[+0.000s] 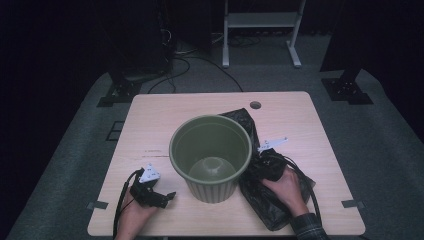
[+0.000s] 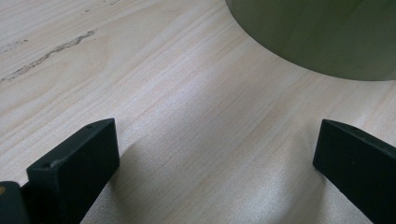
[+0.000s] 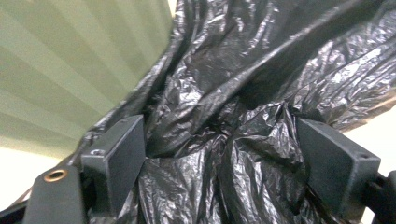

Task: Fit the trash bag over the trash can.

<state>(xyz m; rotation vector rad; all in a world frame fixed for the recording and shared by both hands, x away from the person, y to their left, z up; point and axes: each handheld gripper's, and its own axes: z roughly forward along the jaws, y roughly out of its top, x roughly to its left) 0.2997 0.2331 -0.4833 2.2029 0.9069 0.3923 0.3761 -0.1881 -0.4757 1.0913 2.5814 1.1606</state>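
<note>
A ribbed green bin point(image 1: 210, 155) stands upright and empty in the middle of the wooden table point(image 1: 150, 115). A crumpled black plastic bag point(image 1: 260, 202) lies against its right side and reaches behind it. My right gripper point(image 1: 265, 162) is pressed into the bag beside the bin. In the right gripper view its jaws stand apart, the gripper point(image 3: 222, 154) open, with bunched folds of the bag point(image 3: 243, 70) between them and the bin wall point(image 3: 60, 70) at the left. My left gripper point(image 1: 167, 196) rests low at the front left, open point(image 2: 215, 140) over bare wood, the bin wall point(image 2: 317, 37) just ahead.
A small round hole point(image 1: 255, 105) sits near the table's far edge. Behind the table, on the grey floor, are cables point(image 1: 175, 70), a white frame point(image 1: 260, 30) and dark stands point(image 1: 345, 85). The left half of the table is bare wood with a faint scratch point(image 1: 155, 152).
</note>
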